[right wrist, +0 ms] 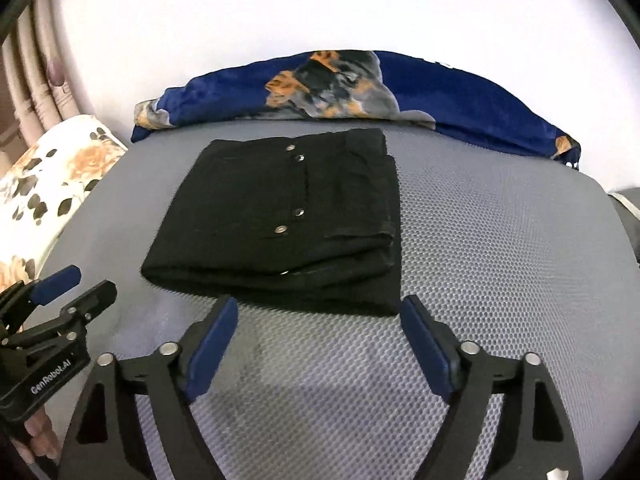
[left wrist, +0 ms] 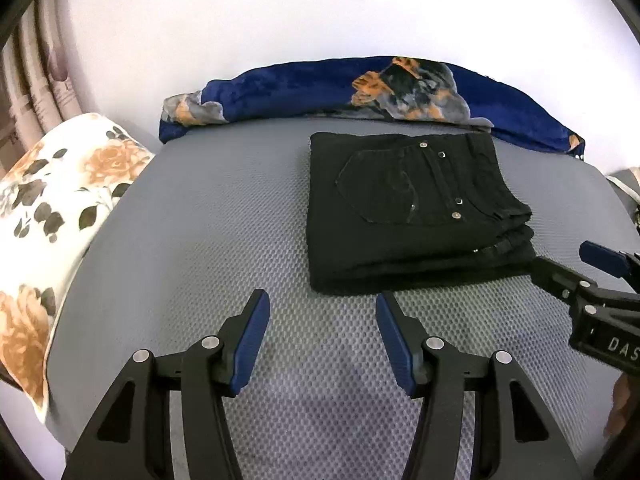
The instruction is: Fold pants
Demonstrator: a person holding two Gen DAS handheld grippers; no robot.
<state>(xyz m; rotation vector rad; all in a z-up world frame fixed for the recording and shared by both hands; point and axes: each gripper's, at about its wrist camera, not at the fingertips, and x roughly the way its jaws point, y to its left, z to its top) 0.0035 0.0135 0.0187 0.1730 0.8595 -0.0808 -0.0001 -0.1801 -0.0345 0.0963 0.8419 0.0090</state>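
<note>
I find the black pants (left wrist: 412, 212) folded into a compact rectangle on the grey mesh bed (left wrist: 224, 216), in front of a blue blanket (left wrist: 304, 84). My left gripper (left wrist: 322, 338) and right gripper (right wrist: 318, 344) both have jaws spread, nothing between them, near the pants' front edge.

Black pants (left wrist: 408, 216), folded into a compact, thick rectangle of several stacked layers. Lying flat on a grey mesh-textured bed surface (left wrist: 224, 232), towards its far side. Back pocket facing up, small silver rivets scattered across the top. Layered folded edges visible along the near and right sides.
</note>
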